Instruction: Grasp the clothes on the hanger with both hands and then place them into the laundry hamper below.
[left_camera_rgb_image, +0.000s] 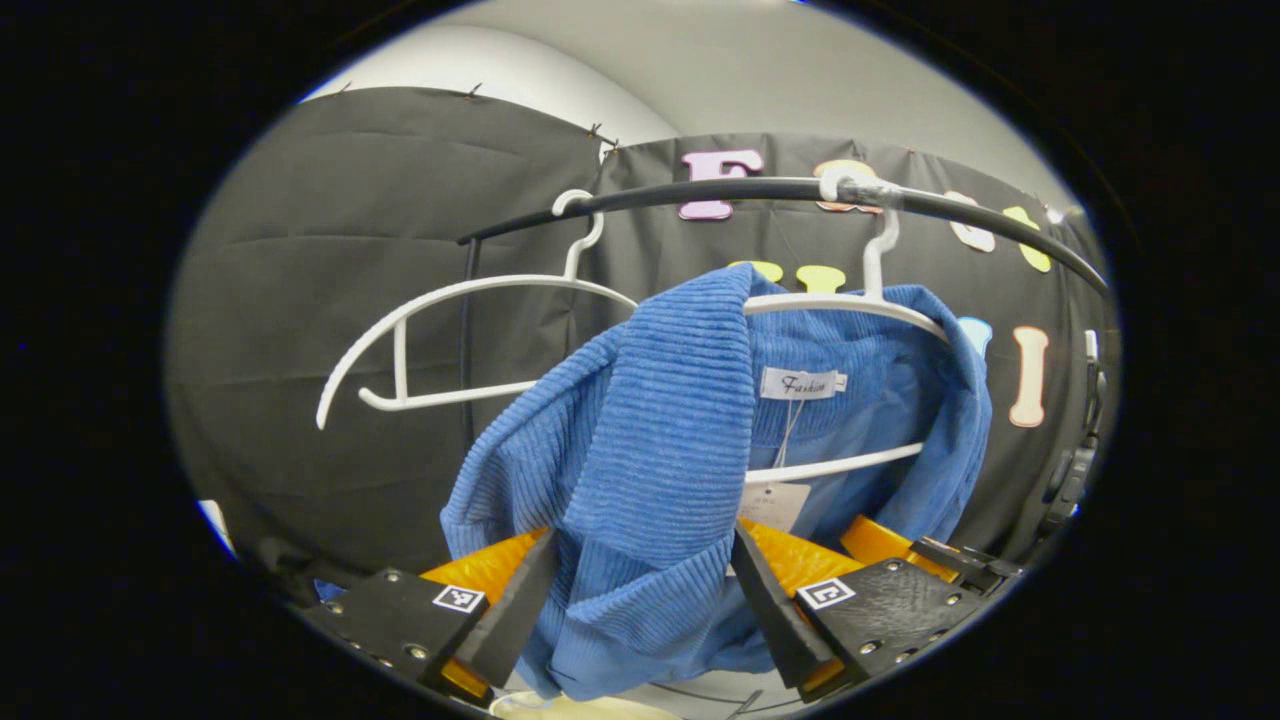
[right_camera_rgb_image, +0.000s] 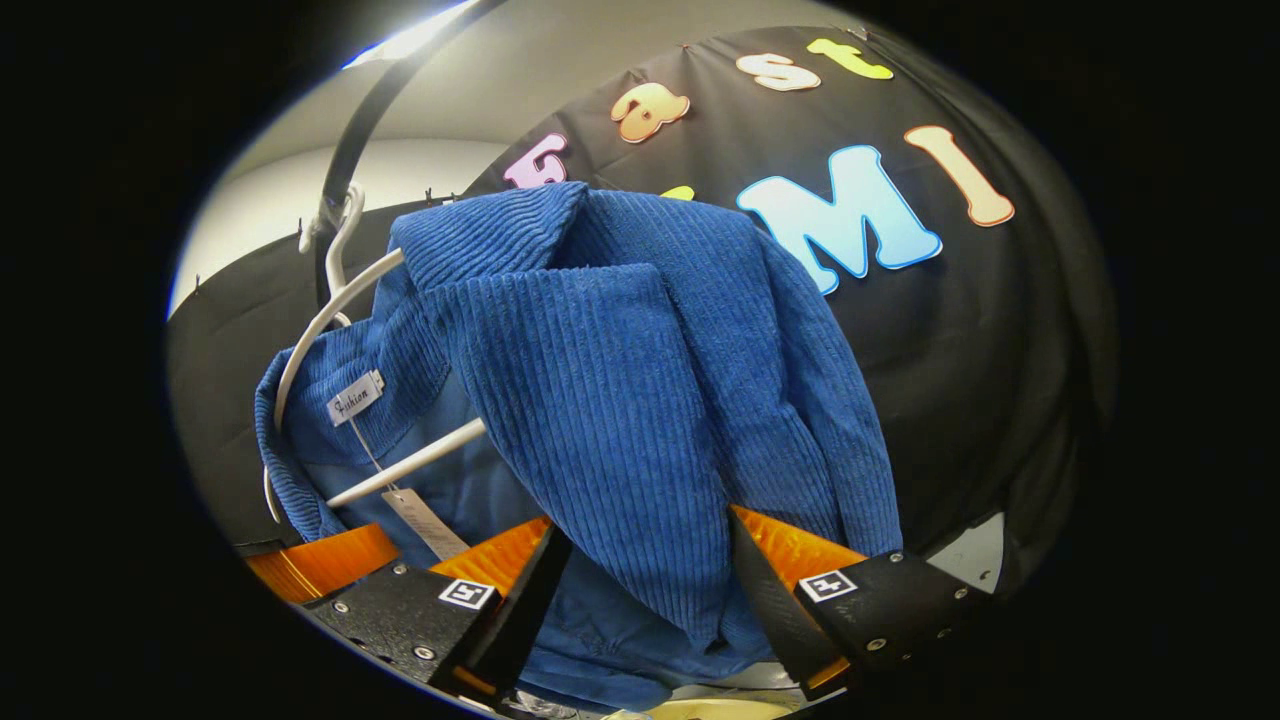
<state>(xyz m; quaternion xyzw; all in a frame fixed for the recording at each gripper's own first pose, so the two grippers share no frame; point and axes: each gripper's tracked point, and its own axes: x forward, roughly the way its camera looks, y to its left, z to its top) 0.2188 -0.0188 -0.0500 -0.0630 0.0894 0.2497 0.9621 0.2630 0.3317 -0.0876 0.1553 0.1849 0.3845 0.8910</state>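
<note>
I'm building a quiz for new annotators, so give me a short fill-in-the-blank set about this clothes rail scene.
1. The garment draped over the hanger is ____ in colour.
2. Both hangers hook onto a curved black ____.
3. The second white hanger on the rail carries ____ clothing.
4. In the left gripper view, the fabric hangs ____ the two fingers of the left gripper.

Missing words: blue; rail; no; between

Left gripper view: looks slightly upward, close to the blue corduroy jacket (left_camera_rgb_image: 650, 450) on its white hanger (left_camera_rgb_image: 850, 300), under the black rail (left_camera_rgb_image: 760, 190).
Right gripper view: tilted, closer, facing the jacket (right_camera_rgb_image: 620, 400).
Shared: jacket, hanger (right_camera_rgb_image: 330, 300), rail (right_camera_rgb_image: 350, 140).
</note>
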